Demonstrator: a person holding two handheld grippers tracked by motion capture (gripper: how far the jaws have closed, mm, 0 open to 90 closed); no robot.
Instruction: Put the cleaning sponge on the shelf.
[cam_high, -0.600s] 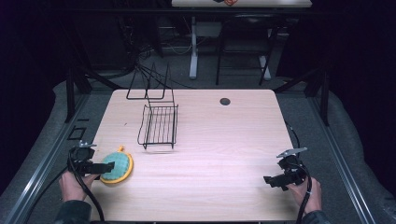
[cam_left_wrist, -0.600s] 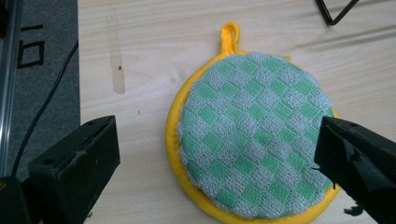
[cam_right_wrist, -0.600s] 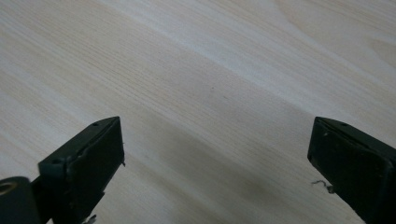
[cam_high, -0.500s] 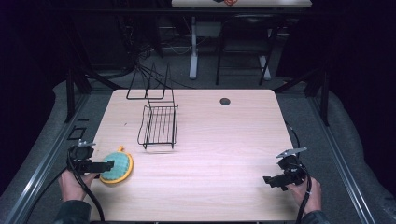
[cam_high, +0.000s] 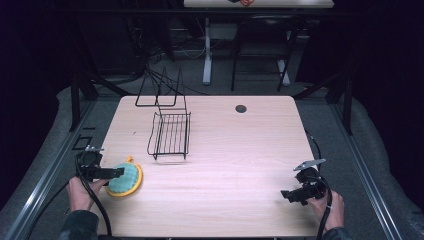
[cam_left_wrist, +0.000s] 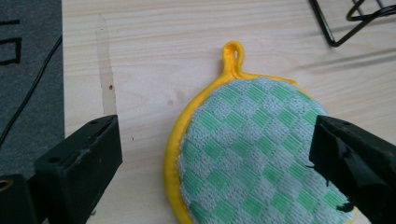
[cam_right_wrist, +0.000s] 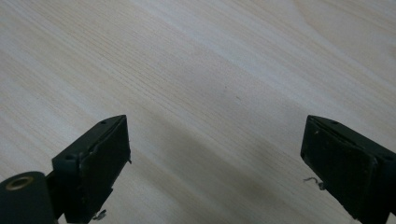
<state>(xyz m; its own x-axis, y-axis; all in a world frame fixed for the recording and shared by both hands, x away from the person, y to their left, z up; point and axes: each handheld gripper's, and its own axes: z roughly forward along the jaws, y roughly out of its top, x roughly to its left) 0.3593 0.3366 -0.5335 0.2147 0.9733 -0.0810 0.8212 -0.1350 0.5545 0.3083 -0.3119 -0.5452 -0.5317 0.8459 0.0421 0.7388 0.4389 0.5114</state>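
Note:
A round green-and-white checked pot holder (cam_high: 125, 179) with a yellow rim and hanging loop lies flat near the table's front left corner. In the left gripper view the pot holder (cam_left_wrist: 252, 149) sits between the wide-apart jaws, its loop pointing away. My left gripper (cam_high: 114, 173) is open, low over the pot holder's left edge. A black wire rack (cam_high: 171, 131) stands upright behind it, left of the table's middle. My right gripper (cam_high: 289, 195) is open near the front right corner, over bare wood (cam_right_wrist: 215, 107).
The light wooden table (cam_high: 240, 150) has a small dark round grommet (cam_high: 241, 108) near its back edge. A second wire frame (cam_high: 159, 90) rises at the rack's far side. Grey floor and metal rails border the table on both sides.

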